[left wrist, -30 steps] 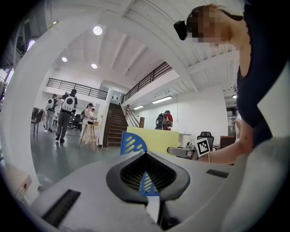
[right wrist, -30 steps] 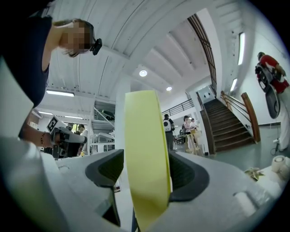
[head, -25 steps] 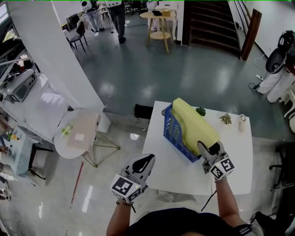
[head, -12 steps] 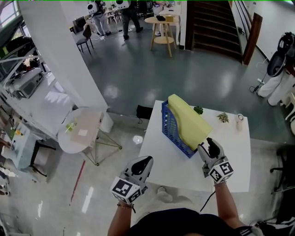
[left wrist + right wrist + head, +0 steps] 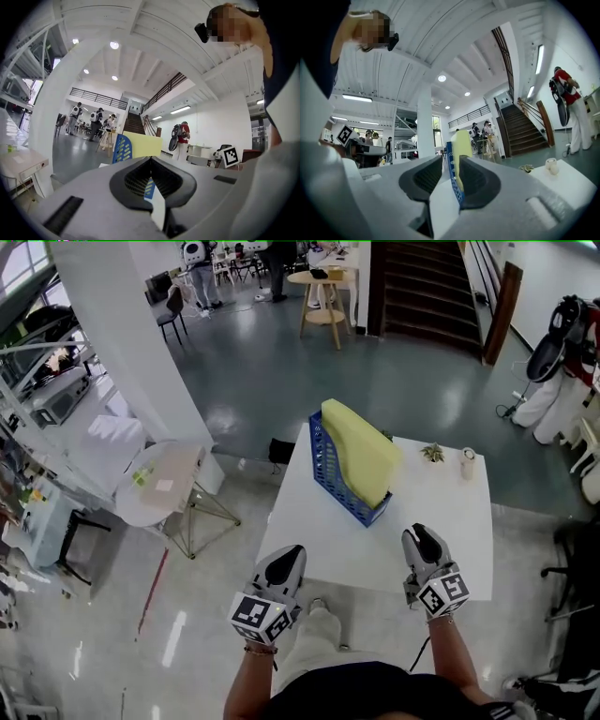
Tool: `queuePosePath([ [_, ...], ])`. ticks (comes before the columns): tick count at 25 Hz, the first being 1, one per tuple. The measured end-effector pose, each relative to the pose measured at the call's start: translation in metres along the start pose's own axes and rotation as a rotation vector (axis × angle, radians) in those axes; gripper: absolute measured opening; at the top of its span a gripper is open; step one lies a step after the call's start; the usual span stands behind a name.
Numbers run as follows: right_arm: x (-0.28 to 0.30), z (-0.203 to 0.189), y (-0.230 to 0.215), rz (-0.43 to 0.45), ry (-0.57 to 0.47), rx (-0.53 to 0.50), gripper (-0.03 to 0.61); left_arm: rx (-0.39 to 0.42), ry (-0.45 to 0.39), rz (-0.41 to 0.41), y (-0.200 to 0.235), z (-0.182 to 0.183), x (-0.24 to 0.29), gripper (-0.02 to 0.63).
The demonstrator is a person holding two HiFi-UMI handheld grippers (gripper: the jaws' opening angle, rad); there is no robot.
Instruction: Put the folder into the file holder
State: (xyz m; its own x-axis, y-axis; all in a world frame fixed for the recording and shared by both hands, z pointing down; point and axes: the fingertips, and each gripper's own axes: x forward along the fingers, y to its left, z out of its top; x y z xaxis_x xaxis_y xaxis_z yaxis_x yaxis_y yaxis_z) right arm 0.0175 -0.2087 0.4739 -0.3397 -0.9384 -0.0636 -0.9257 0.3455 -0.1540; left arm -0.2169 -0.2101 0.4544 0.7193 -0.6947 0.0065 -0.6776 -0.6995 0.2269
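Evidently the placing step is all but over: the yellow folder (image 5: 361, 460) stands in the blue file holder (image 5: 330, 474) on the white table (image 5: 441, 521), its upper part rising above the rim and leaning towards the person's right, with nothing holding it. The right tool (image 5: 419, 538) hangs over the near edge of the table, well apart from the holder; its jaws are closing and nothing is between them - in the right gripper view the holder and folder show only far off through the gap. The left tool (image 5: 291, 554) sits off the table's near left corner with its jaws together and empty. A small plant (image 5: 432, 453) and a pale cup-like thing (image 5: 468, 463) stand at the far right of the table, clear of the work. I judge that little is left to do: if anything, a check that the folder has settled fully down in the holder and does not tip out over the right side, perhaps a light nudge from the right tool to stand it straighter. Compared with a second ago, the right tool was then at the folder's near lower corner at the holder's end - since then it has let go and drawn back towards the person, while the left tool has kept its place and stayed shut.
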Motion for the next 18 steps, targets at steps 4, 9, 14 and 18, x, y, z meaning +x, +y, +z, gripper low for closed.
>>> queuePosePath([
  [4, -0.042, -0.002, 0.018, -0.016, 0.017, -0.001, 0.082, 0.001, -0.002, 0.011, -0.028, -0.011, -0.031, -0.002],
  [9, -0.090, -0.007, 0.038, -0.024, 0.020, 0.000, 0.043, 0.013, 0.002, 0.034, -0.057, -0.021, -0.067, -0.002],
  [14, -0.124, -0.003, 0.058, -0.038, 0.021, -0.006, 0.008, 0.050, -0.011, 0.073, -0.074, -0.022, -0.102, -0.002],
  [18, -0.144, 0.001, 0.072, -0.051, 0.022, -0.016, -0.002, 0.050, -0.009, 0.096, -0.083, -0.025, -0.124, -0.002],
])
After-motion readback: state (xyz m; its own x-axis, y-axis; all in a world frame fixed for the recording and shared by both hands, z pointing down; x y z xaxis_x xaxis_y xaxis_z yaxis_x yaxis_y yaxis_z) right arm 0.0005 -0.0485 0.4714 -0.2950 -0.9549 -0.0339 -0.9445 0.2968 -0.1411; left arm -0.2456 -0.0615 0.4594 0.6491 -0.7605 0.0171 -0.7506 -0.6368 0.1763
